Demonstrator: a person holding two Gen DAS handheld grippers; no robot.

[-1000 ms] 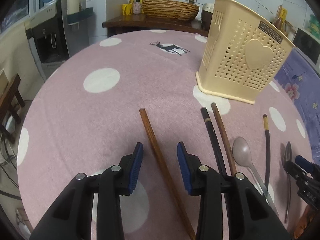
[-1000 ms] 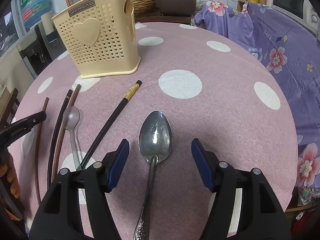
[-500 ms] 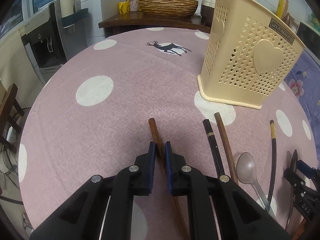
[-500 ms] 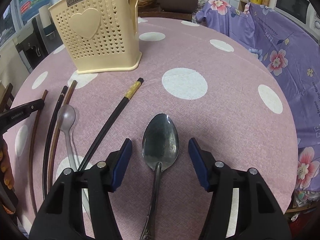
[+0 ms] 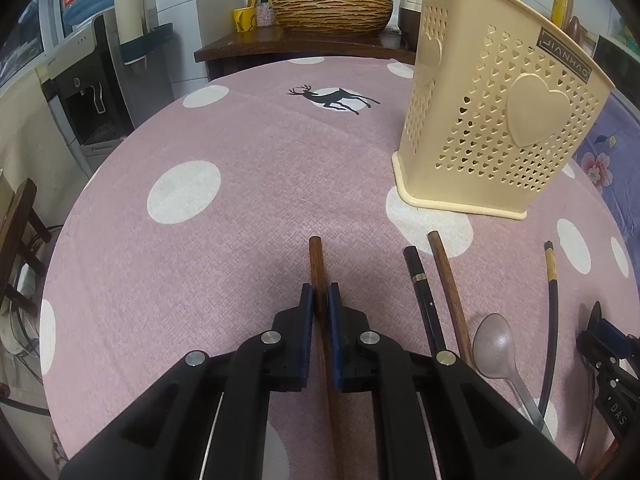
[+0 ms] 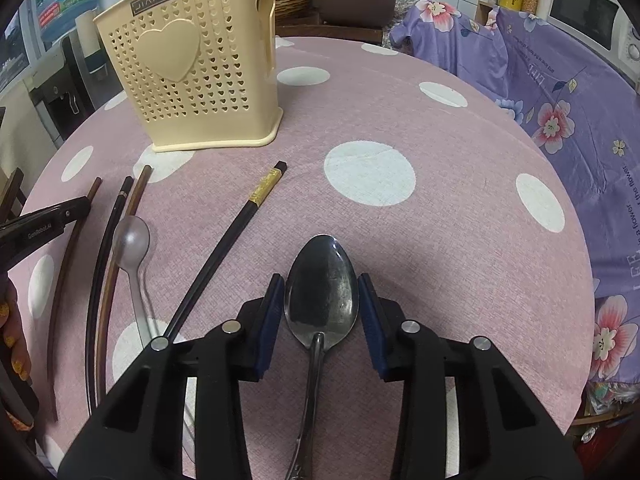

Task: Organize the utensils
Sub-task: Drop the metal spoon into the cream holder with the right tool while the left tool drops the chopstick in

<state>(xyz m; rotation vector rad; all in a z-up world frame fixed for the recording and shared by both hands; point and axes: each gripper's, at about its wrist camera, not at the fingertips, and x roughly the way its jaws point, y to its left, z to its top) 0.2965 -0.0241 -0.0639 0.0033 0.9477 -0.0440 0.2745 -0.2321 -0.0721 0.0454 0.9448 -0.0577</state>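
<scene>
left gripper [image 5: 320, 306]: I've got it clamped on the brown chopstick [image 5: 317, 264], long axis pointing away | right gripper [image 6: 322, 304]: just been closing, pads flank the metal spoon [image 6: 322, 284] bowl, can't tell if touching | holder [image 6: 192, 80] ahead, left of it

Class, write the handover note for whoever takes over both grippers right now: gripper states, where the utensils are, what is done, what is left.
Left gripper: shut on a brown chopstick, lying on the table.
Right gripper: jaws just closing around the metal spoon bowl, pads at its edges; grip unclear.
Holder: upright; something brown sticks out.
Left on the cloth: two black chopsticks, another brown chopstick, small grey spoon.
</scene>
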